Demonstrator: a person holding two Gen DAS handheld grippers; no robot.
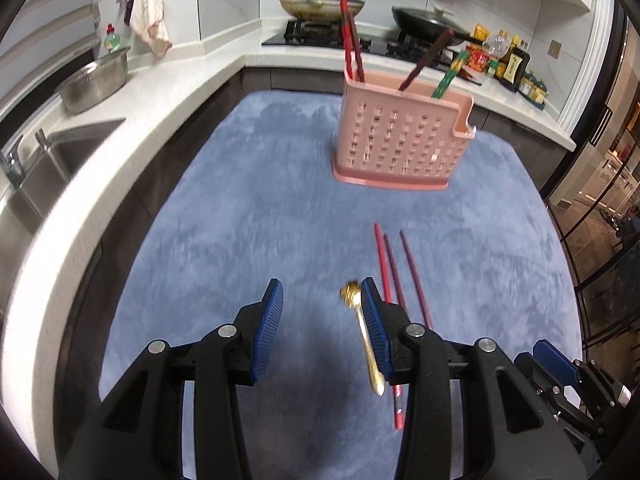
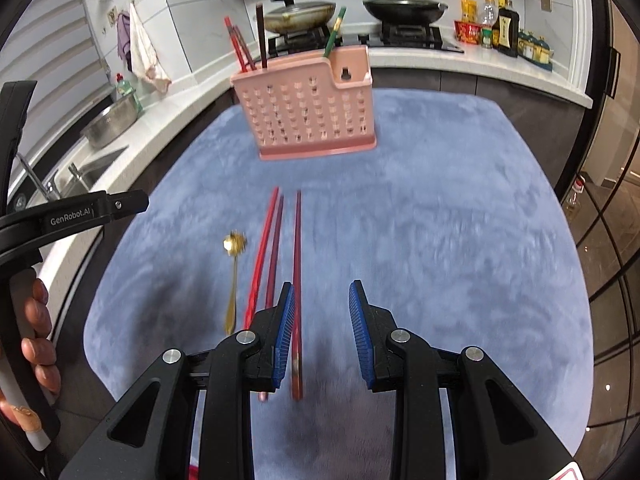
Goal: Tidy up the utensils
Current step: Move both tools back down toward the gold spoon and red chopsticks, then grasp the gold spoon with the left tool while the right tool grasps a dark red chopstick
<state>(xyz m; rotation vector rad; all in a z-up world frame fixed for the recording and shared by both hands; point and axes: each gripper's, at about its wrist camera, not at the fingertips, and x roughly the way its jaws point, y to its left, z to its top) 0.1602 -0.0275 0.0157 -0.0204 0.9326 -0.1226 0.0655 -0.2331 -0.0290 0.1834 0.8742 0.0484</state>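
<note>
A pink perforated utensil holder (image 1: pixel 400 144) (image 2: pixel 306 110) stands on the blue mat with several chopsticks upright in it. A gold spoon (image 1: pixel 362 332) (image 2: pixel 233 276) lies on the mat beside three red chopsticks (image 1: pixel 394 268) (image 2: pixel 276 248). My left gripper (image 1: pixel 322 296) is open above the mat, with the spoon just inside its right finger. My right gripper (image 2: pixel 322 294) is open, and the rightmost chopstick (image 2: pixel 297 264) lies just inside its left finger.
The blue mat (image 1: pixel 240 220) (image 2: pixel 440 220) covers the table. A white counter with a sink (image 1: pixel 60 160) and a steel bowl (image 1: pixel 94 84) runs along the left. A stove with two pans (image 1: pixel 320 4) and bottles (image 1: pixel 508 60) stand behind.
</note>
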